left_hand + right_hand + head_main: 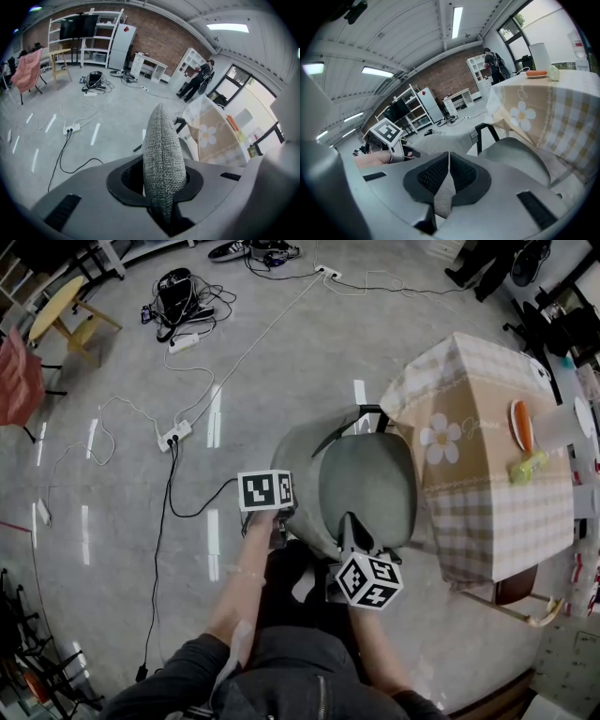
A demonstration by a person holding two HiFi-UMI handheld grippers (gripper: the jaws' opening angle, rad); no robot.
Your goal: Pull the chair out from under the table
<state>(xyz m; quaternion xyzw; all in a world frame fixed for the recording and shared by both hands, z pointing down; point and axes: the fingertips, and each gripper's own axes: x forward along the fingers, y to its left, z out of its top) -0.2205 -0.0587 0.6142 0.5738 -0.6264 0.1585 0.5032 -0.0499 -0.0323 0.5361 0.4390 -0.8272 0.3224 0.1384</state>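
Grip: left gripper [277, 526] and right gripper [356, 532] both clenched on grey chair [367, 486] backrest rim; checked-cloth table [487, 493] at chair's 3 o'clock.

Head view looks down; both gripper views share the chair [366, 486].

The table [487, 418] and its hanging checked cloth close off the far side of the chair [370, 486], with the cloth's edge just beside the seat. To the chair's left the floor [112, 549] lies broad and open, crossed only by a white power strip [175, 435] and black cables [171, 474] trailing from it toward the person. The person's legs [300, 592] stand close behind the backrest, leaving little gap there.
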